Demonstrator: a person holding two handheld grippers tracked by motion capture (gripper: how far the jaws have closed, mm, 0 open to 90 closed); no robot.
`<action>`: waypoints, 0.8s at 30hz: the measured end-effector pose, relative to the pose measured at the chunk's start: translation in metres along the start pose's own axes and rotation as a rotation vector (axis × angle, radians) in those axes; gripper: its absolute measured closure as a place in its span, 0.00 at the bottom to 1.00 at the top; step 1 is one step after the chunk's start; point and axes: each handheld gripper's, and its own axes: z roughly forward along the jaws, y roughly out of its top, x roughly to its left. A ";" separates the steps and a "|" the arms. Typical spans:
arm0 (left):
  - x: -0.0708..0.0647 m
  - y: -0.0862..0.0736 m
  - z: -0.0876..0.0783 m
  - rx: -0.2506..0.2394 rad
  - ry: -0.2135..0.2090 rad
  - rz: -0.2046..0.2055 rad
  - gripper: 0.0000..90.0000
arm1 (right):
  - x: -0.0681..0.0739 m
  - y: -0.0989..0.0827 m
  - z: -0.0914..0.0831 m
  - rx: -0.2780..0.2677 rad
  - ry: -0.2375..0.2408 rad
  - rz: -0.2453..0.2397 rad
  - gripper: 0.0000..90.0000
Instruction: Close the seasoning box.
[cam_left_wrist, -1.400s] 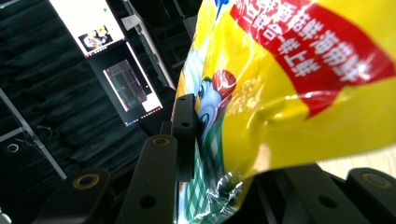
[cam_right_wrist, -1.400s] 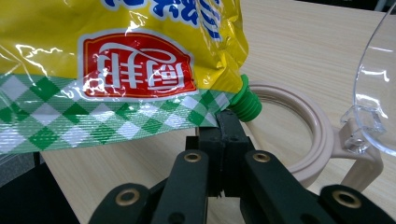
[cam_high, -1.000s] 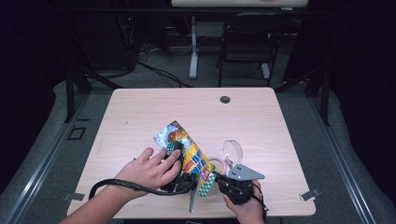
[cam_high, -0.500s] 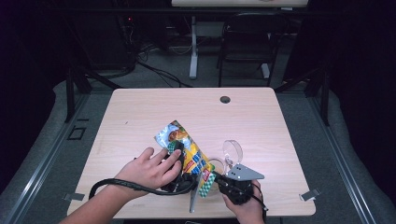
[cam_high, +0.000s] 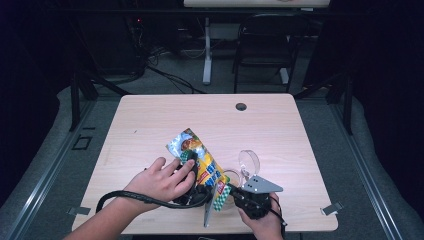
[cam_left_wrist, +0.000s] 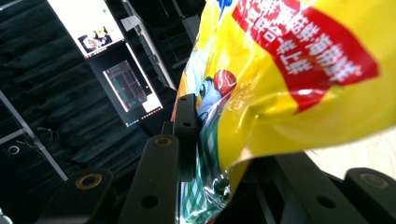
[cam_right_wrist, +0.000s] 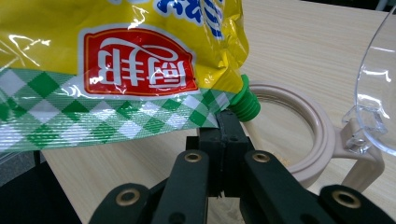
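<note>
Nothing has moved since the earlier frames. Left gripper (cam_high: 192, 165) clamps the spouted seasoning pouch (cam_high: 200, 162) steady; right gripper (cam_right_wrist: 228, 126), jaws pressed together, pinches its corner beside the green spout (cam_right_wrist: 244, 106), likely for pouring into the open-lidded jar (cam_high: 235, 177).

table (cam_high: 150, 125): pale wood | on it: round container (cam_high: 231, 176), open clear lid (cam_high: 248, 161)

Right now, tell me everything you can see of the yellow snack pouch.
The yellow snack pouch is glossy, crinkled foil or plastic film, printed with a red label panel, blue lettering and a green-and-white checked band along one end. A ribbed green spout sticks out at that end's corner. It lies slanted over the wooden table, its far end silvery. The left claw grips it at mid-body; the right claw pinches the checked edge right beside the spout, above a beige ring-shaped container.
</note>
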 end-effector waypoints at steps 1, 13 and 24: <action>0.000 0.000 0.000 0.000 0.000 0.001 0.83 | 0.000 0.000 0.000 -0.001 0.002 0.000 1.00; 0.002 0.000 -0.003 -0.003 0.000 -0.001 0.84 | 0.001 0.000 0.000 0.001 0.005 0.004 1.00; 0.004 0.000 -0.005 -0.004 0.012 0.014 0.85 | 0.000 0.000 0.000 0.001 0.007 0.005 1.00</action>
